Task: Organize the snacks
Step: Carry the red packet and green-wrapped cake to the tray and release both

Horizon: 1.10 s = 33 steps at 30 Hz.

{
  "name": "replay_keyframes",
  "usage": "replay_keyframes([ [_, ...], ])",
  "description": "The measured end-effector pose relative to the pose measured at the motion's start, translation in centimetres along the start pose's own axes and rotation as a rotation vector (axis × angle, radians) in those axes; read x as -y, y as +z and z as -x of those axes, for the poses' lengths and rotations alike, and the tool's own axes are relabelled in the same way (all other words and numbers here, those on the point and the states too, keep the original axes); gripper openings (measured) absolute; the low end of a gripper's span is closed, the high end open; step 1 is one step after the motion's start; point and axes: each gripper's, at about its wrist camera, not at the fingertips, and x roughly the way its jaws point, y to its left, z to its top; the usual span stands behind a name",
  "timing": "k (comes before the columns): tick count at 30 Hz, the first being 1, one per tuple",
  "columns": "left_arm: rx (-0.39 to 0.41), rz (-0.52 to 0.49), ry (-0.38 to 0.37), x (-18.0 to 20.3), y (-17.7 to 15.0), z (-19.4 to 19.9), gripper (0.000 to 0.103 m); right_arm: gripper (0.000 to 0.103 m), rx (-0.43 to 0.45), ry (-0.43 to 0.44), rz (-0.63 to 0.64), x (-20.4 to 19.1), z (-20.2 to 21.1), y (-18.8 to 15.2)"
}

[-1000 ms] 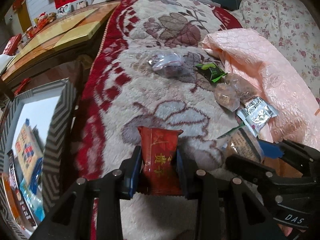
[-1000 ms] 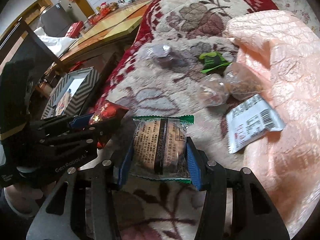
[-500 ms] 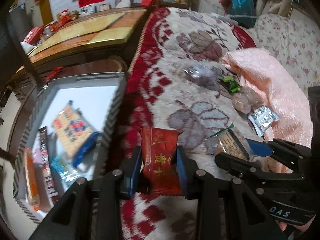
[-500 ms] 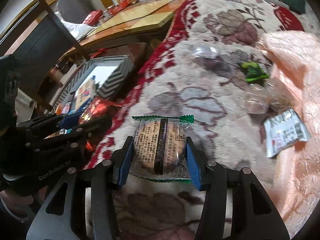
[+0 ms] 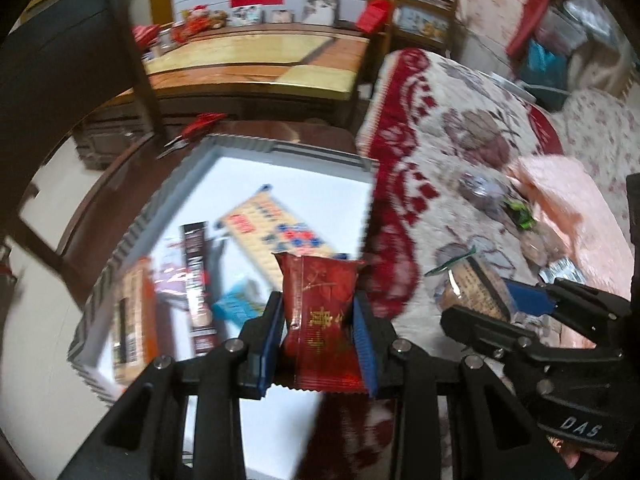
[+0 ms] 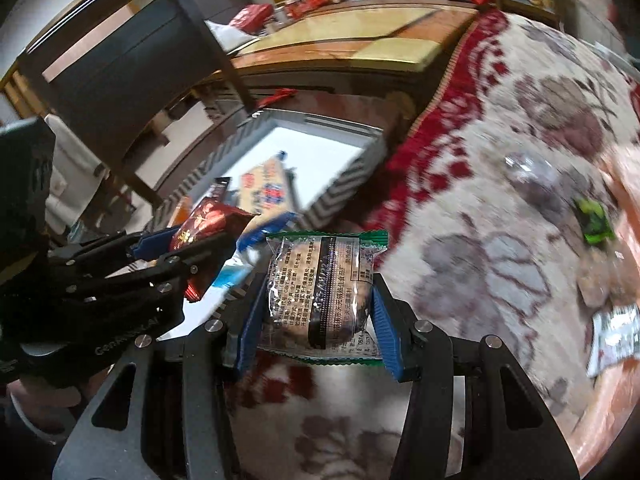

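Observation:
My left gripper (image 5: 318,336) is shut on a red snack packet (image 5: 320,312) and holds it above the near right part of a grey chevron-walled box (image 5: 280,149) with a white floor. Several snack packs lie in the box. My right gripper (image 6: 314,312) is shut on a clear green-edged pastry packet (image 6: 320,292) above the blanket, just right of the box (image 6: 340,196). The left gripper (image 6: 188,252) with the red packet (image 6: 208,224) shows at left in the right wrist view; the right gripper (image 5: 492,300) shows at right in the left wrist view.
More snacks lie on the red and cream blanket (image 5: 460,152): a clear bag (image 6: 528,172), a green packet (image 6: 596,220), a white barcode packet (image 6: 616,332). A pink quilt (image 5: 572,200) lies right. A dark chair (image 6: 120,72) and a wooden table (image 5: 260,60) stand behind the box.
Both grippers have moved left, away from the loose snacks toward the box, each still holding its packet. The box now fills the middle of the left wrist view.

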Motion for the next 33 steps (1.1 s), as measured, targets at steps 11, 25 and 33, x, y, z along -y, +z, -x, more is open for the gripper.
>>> replay_keyframes([
  [11,-0.012,0.138,0.071,-6.6,0.0,-1.1,0.036,0.049,-0.047,0.037,0.098,-4.7,-4.6,3.9],
  [25,-0.053,0.178,0.081,-8.4,-0.2,-3.8,0.036,0.049,-0.128,-0.004,0.187,-6.8,-10.3,5.9],
  [33,-0.065,0.193,0.101,-8.9,-0.4,-4.5,0.036,0.049,-0.138,-0.019,0.180,-7.0,-11.3,6.0],
])
